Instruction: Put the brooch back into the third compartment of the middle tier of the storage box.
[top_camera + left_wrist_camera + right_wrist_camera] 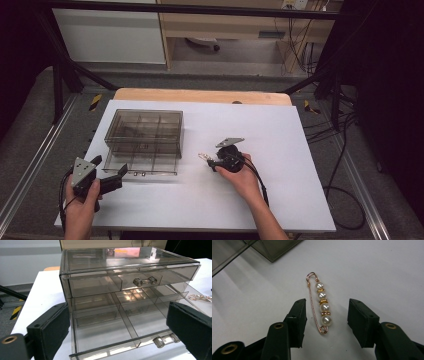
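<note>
A smoky clear drawer box (143,129) (125,267) stands on the white table, its bottom drawer (141,164) (107,336) pulled out toward me. My left gripper (109,168) (117,315) is open just in front of that drawer, with one jaw to each side and nothing held. A gold pin with several pearls (321,304) (203,156) lies flat on the table to the right of the box. My right gripper (214,162) (327,313) is open low over it, and the pin's near end lies between the jaws, untouched. The pin (200,298) also shows at the right edge of the left gripper view.
The white table top (280,150) has bare room to the right and front of the box. The box's top drawer (135,281) is closed, with a clear knob. A corner of the box (272,248) lies up and left of the pin.
</note>
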A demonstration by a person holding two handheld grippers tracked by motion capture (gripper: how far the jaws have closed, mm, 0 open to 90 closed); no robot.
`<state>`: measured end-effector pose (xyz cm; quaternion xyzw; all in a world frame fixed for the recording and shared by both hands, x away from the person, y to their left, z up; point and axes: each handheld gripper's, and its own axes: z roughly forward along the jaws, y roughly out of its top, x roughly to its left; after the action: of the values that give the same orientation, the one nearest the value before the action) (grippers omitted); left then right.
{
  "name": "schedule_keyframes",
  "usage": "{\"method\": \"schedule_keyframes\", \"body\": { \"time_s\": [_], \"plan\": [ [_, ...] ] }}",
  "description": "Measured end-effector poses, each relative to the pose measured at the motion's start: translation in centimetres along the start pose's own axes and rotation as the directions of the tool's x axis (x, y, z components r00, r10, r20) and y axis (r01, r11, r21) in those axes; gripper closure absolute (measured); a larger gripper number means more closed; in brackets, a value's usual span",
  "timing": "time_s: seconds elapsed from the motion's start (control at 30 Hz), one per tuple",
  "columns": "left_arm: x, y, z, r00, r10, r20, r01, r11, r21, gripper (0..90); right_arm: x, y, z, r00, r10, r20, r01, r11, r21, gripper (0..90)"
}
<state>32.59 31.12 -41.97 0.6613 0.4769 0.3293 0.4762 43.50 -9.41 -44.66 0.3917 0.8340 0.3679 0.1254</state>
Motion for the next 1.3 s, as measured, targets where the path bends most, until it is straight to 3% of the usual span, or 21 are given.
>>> {"method": "schedule_keyframes", "body": {
  "time_s": [0.3,0.47,0.77,0.9,1.03,1.3],
  "plan": [
    [0.1,-0.1,0.1,1.0,-0.006,0.0,0.006,1.0,0.001,5.1,-0.6,0.1,-0.1,0.9998,0.015,0.01,-0.015,1.0,-0.012,51.0],
    [0.4,-0.1,0.1,0.9996,-0.029,0.001,0.029,0.9996,-0.002,5.1,-0.8,0.1,0.2,0.9999,0.015,0.006,-0.015,1.0,-0.004,52.2],
    [0.4,0.0,0.0,0.9998,-0.018,0.007,0.018,0.9998,-0.007,5.2,0.5,0.4,0.7,0.9996,-0.02,-0.021,0.021,1.0,0.005,54.7],
    [0.8,-0.1,0.0,0.9978,-0.064,0.02,0.064,0.9979,-0.012,5.2,0.9,0.7,0.9,0.9991,-0.034,-0.025,0.034,0.999,0.0,56.0],
    [0.9,-0.1,-0.2,0.9976,-0.066,0.021,0.066,0.9977,-0.013,5.6,1.0,0.6,1.1,0.9991,-0.037,-0.022,0.037,0.999,0.018,56.9],
    [0.8,-0.1,0.0,0.998,-0.061,0.017,0.062,0.998,-0.01,5.6,1.1,0.5,1.0,0.9979,-0.063,0.015,0.063,0.998,0.023,70.0]
  ]
}}
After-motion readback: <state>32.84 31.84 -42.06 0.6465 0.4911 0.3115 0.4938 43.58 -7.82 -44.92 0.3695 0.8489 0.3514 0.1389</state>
